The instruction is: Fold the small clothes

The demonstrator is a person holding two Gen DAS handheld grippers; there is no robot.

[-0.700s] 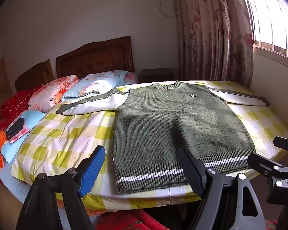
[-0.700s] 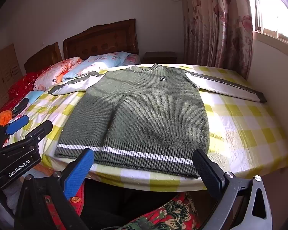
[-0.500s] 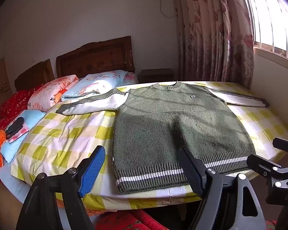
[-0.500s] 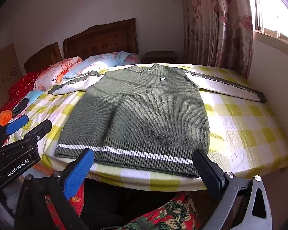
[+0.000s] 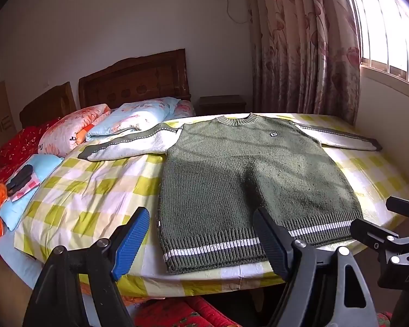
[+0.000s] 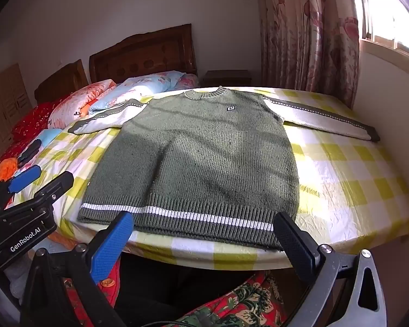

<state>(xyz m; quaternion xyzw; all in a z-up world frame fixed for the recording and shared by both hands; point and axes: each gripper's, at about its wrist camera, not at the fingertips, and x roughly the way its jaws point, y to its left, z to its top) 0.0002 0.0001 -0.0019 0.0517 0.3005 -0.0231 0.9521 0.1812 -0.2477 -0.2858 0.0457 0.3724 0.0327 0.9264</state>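
A small green knitted sweater (image 5: 248, 179) (image 6: 204, 158) with white sleeves and a white stripe at the hem lies flat on the yellow-checked bedsheet (image 5: 95, 199) (image 6: 346, 179), both sleeves spread outward. My left gripper (image 5: 201, 237) hovers in front of the hem's left corner, jaws wide apart with nothing between them. My right gripper (image 6: 204, 234) hangs before the hem's middle, also open and empty. Each gripper shows at the edge of the other's view: the right gripper (image 5: 395, 239) and the left gripper (image 6: 32, 188).
Pillows (image 5: 131, 120) and a wooden headboard (image 5: 133, 81) stand at the far left. Small items (image 5: 19, 179) lie on a blue cloth by the bed's left edge. A curtain (image 5: 302, 43) and window wall bound the right side. Red floral fabric (image 6: 240, 302) lies below the bed's near edge.
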